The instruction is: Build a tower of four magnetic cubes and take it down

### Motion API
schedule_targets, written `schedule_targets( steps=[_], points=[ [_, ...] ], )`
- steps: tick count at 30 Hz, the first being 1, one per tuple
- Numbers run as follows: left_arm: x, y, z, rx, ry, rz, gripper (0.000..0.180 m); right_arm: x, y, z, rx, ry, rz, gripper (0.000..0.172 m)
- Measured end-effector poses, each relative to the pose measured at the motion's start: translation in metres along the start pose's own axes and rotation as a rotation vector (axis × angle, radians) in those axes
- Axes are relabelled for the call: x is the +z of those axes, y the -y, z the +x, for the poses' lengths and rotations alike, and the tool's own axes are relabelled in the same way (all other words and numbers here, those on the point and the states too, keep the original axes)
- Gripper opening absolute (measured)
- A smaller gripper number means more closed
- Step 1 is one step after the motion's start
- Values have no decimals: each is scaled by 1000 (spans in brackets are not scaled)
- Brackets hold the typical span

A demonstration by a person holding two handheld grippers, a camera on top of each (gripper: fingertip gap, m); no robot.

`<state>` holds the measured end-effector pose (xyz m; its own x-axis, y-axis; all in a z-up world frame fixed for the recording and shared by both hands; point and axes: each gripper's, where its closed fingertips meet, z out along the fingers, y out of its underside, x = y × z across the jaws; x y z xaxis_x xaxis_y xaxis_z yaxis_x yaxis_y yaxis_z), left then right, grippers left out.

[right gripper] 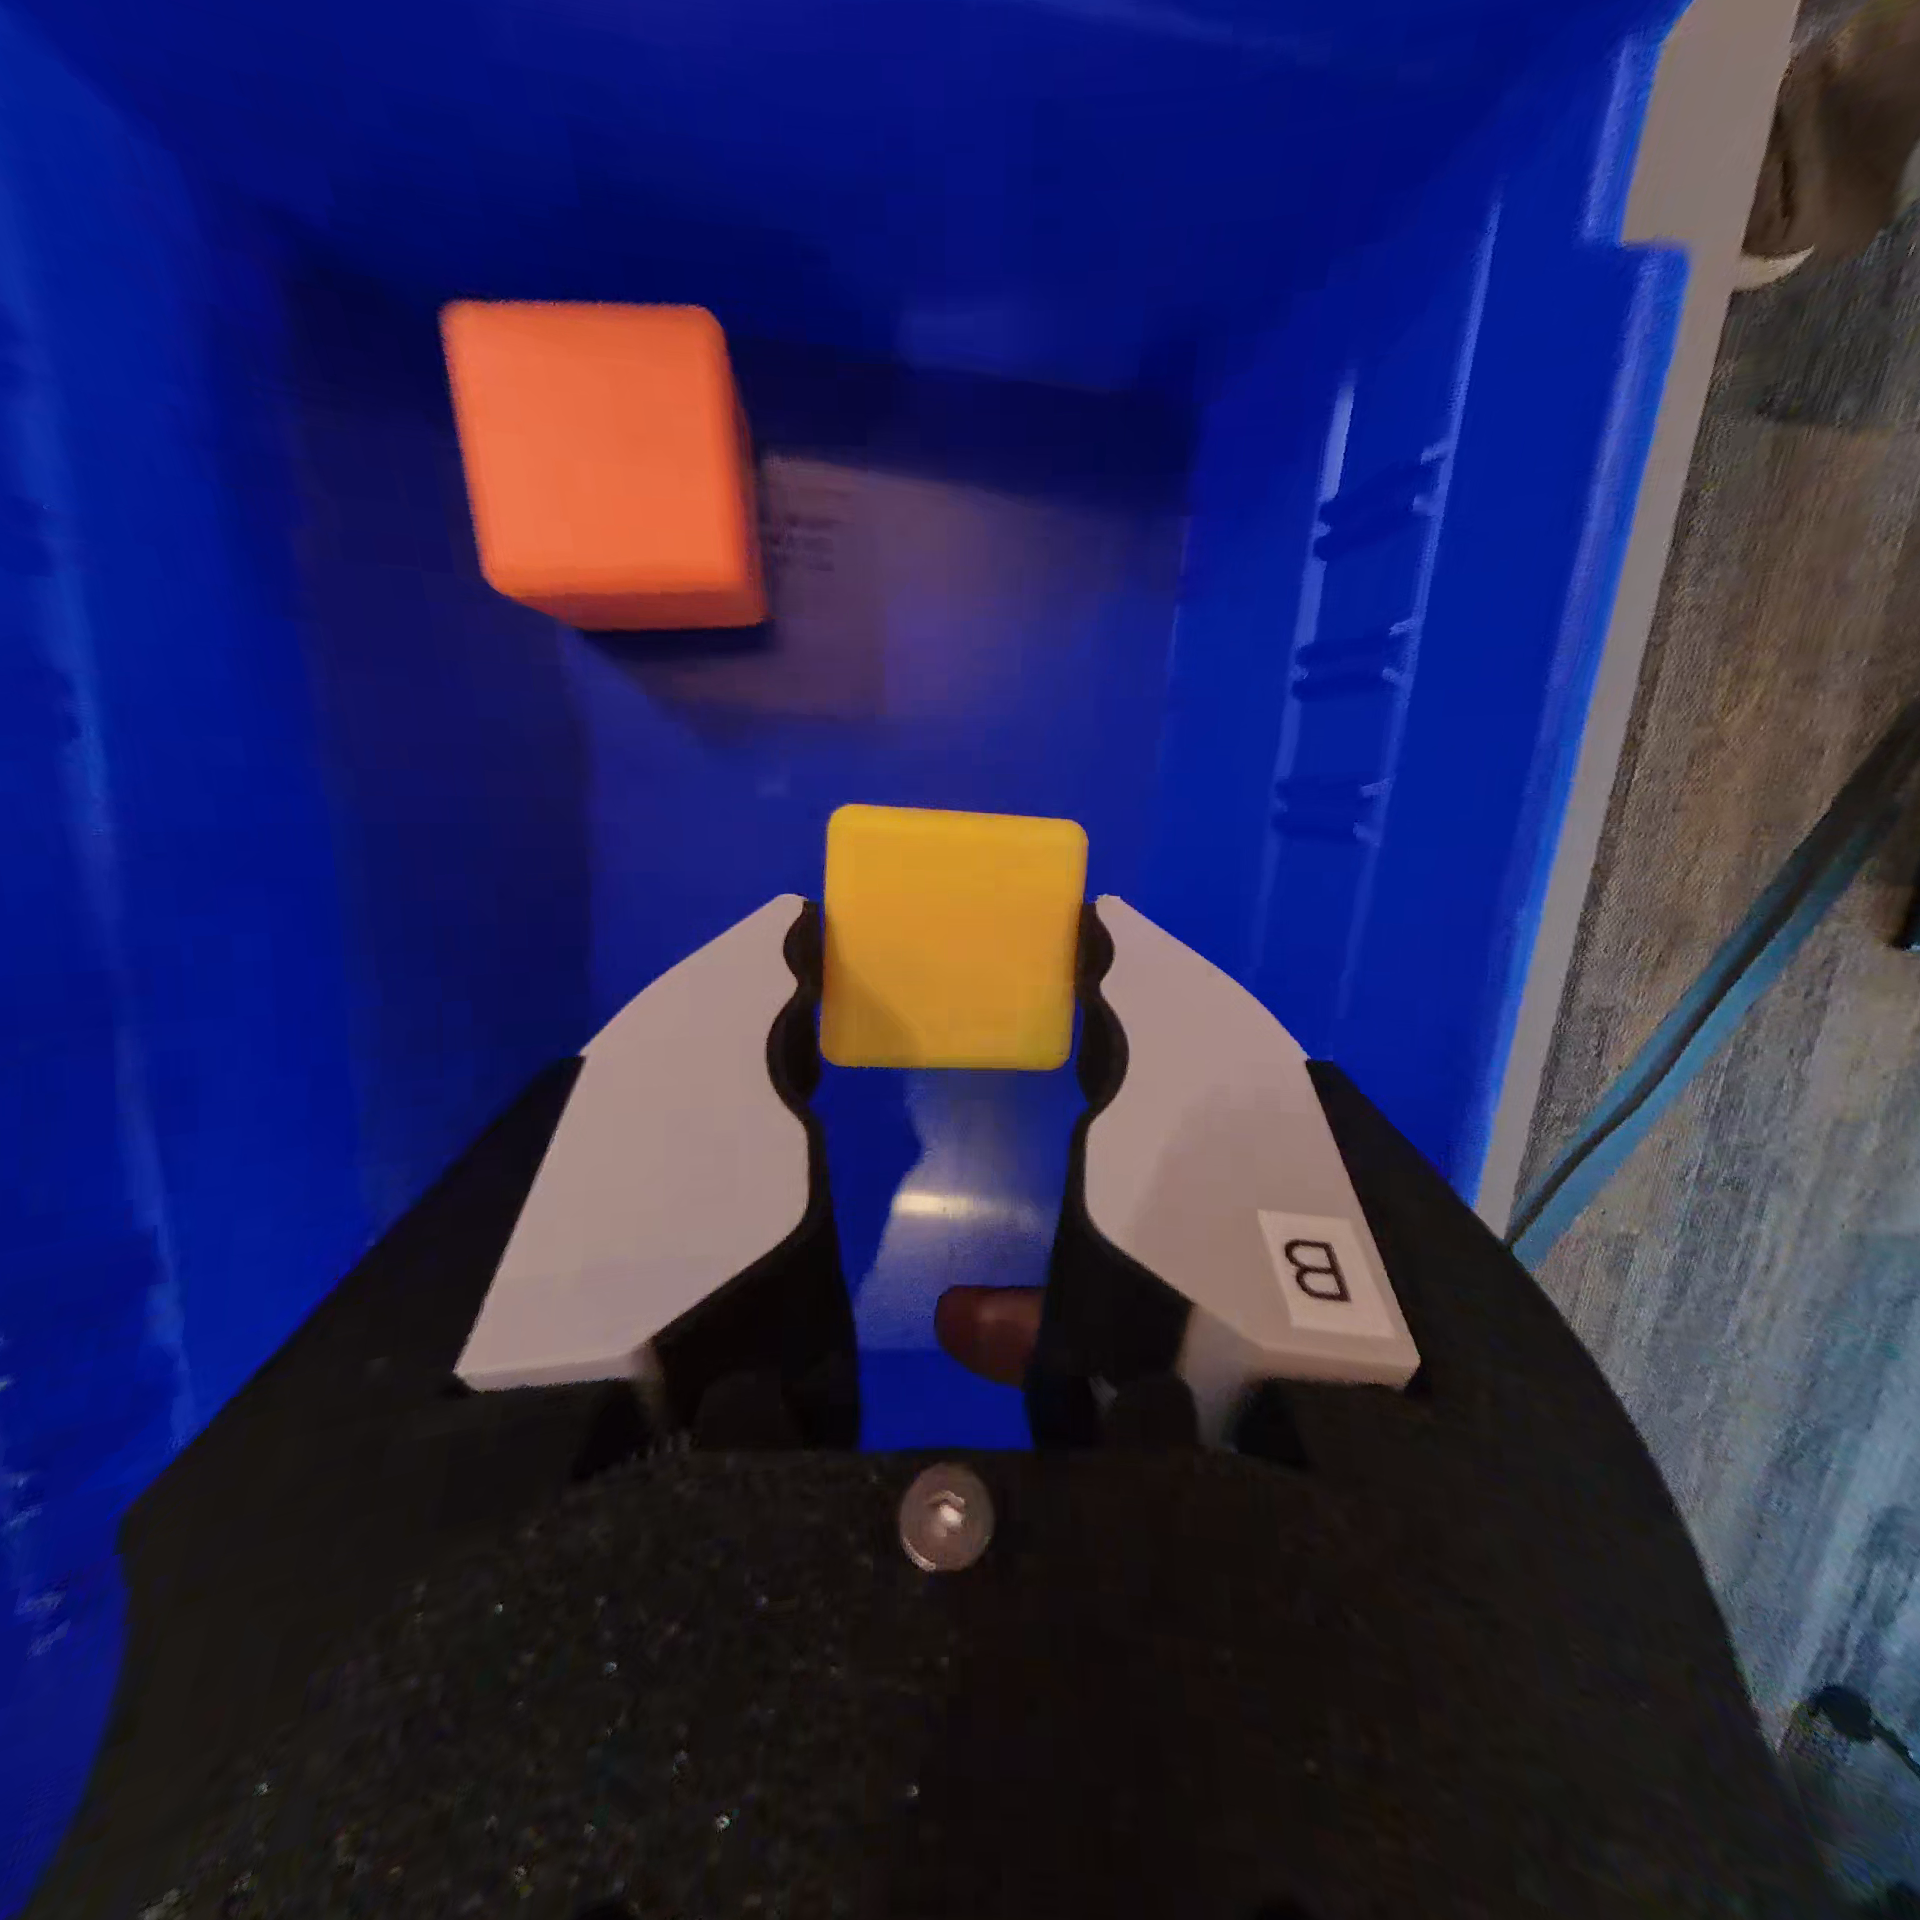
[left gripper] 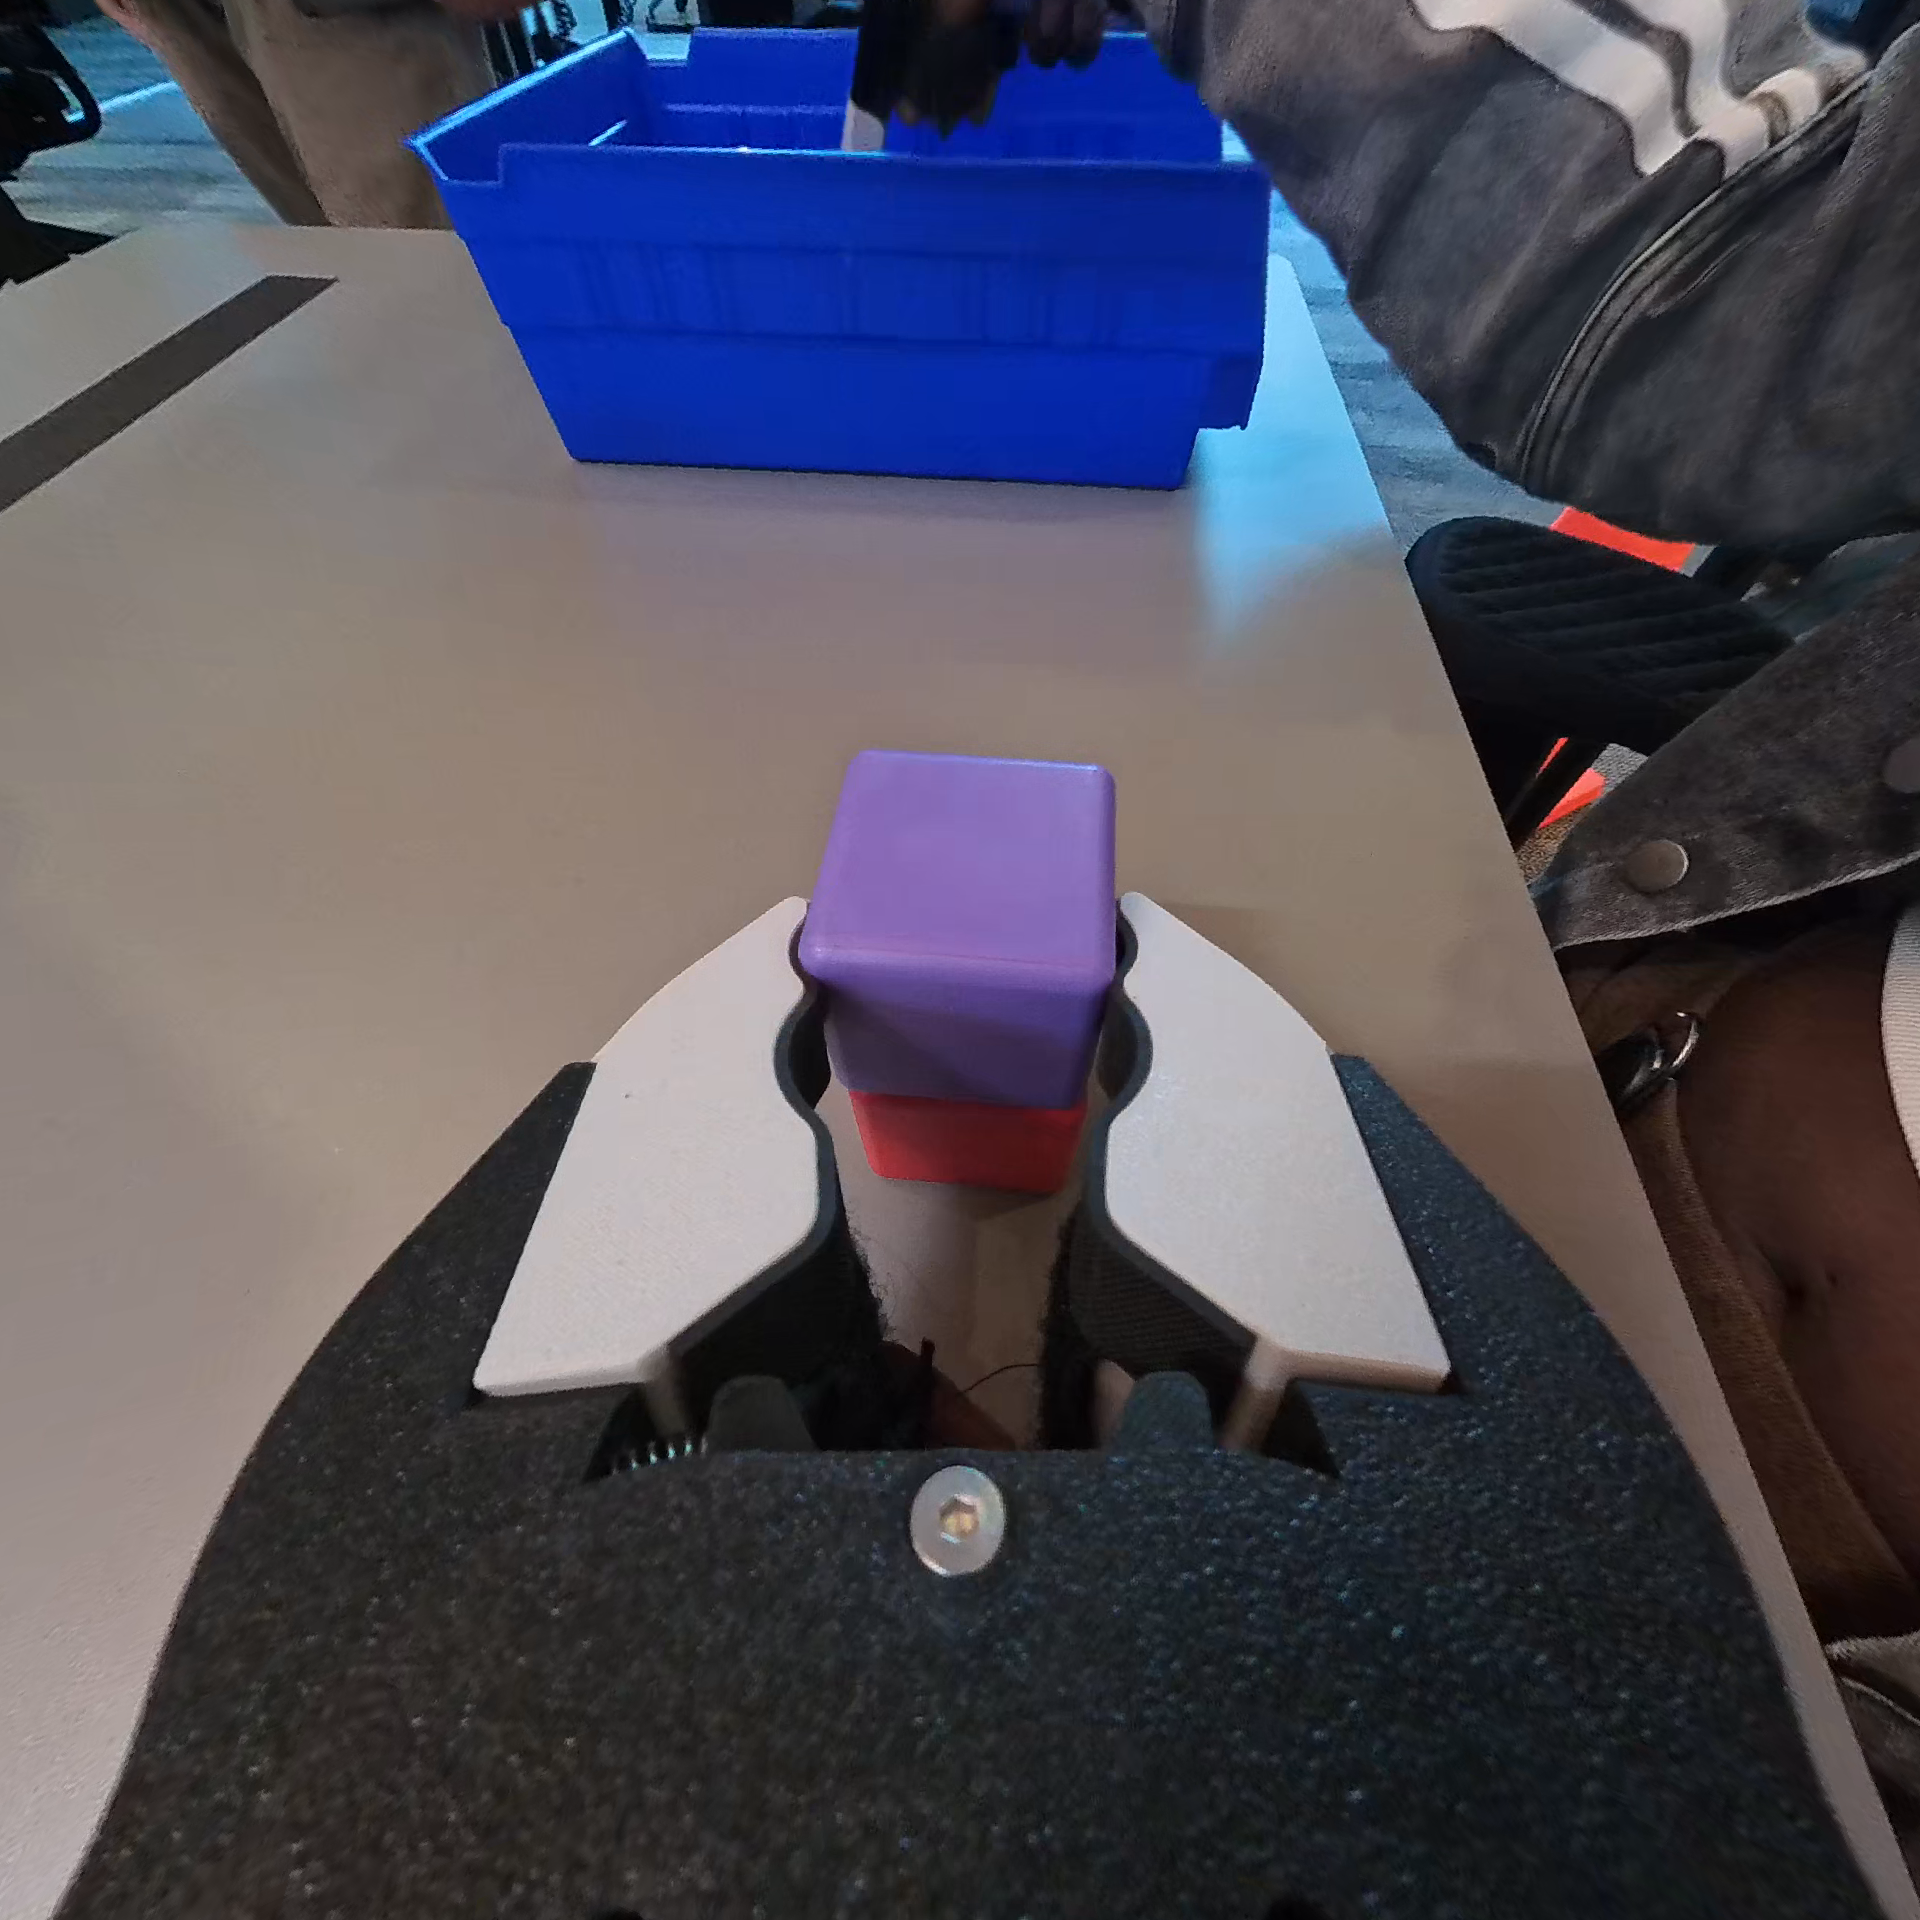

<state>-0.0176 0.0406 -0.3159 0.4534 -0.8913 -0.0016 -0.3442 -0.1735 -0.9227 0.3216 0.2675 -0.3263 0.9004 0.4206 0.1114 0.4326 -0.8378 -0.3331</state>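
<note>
In the left wrist view my left gripper [left gripper: 961,935] is shut on a purple cube [left gripper: 966,894], with both pads against its sides. The purple cube sits on top of a red cube [left gripper: 966,1143], which stands on the beige table [left gripper: 520,727]. In the right wrist view my right gripper [right gripper: 951,914] is shut on a yellow cube [right gripper: 951,935] and holds it inside the blue bin [right gripper: 312,831], above its floor. An orange cube [right gripper: 603,457] lies on the bin floor farther in, to the left.
The blue bin [left gripper: 862,312] stands at the far end of the table. A person's grey sleeve [left gripper: 1558,260] reaches over it from the right. The table's right edge [left gripper: 1455,727] runs close to the cube stack. A dark stripe [left gripper: 156,374] crosses the table's far left. There is about 40 cm between the tips of the two grippers.
</note>
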Motion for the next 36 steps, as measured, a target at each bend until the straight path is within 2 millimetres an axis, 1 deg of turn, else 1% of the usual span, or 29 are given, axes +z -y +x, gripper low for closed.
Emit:
schedule_targets(
  steps=[3,6,13,14,16,18,20,22,24,26,28,30,31,33,35,36],
  points=[
    [0,0,0,-1,-1,1,49,12,-5,4,7,-12,-24,47],
    [0,0,0,0,0,0,49,18,-7,4,5,-8,-34,47],
    [0,0,0,-2,-1,2,49,21,-12,2,-17,-10,-58,48],
    [0,1,0,-3,0,3,50,20,-11,0,-18,2,-53,51],
    [0,0,-1,-4,1,2,50,13,-5,-4,-21,8,-21,57],
    [0,1,-1,-4,0,3,50,-2,5,-12,-44,5,38,61],
    [0,1,-1,-4,1,3,50,-24,20,-22,-90,-14,121,64],
    [0,1,-1,-3,0,3,50,-52,33,-38,-143,-32,197,68],
    [0,1,-1,-5,-1,3,50,-81,47,-58,-206,-47,275,69],
    [0,1,-1,-1,0,2,50,-112,61,-87,-287,-46,371,69],
    [0,1,1,3,-9,1,50,-141,72,-130,-406,13,471,68],
    [-1,1,1,10,-12,-4,54,-163,74,-186,-578,127,556,68],
    [-2,2,2,13,-12,0,61,-172,71,-216,-668,200,585,67],
    [-4,2,0,10,-5,-2,75,-182,56,-274,-843,356,601,66],
    [-4,-5,-1,13,-2,-33,84,-180,36,-321,-1010,476,563,67],
    [-4,-9,-1,19,-3,-53,86,-176,25,-339,-1085,513,535,69]
  ],
)
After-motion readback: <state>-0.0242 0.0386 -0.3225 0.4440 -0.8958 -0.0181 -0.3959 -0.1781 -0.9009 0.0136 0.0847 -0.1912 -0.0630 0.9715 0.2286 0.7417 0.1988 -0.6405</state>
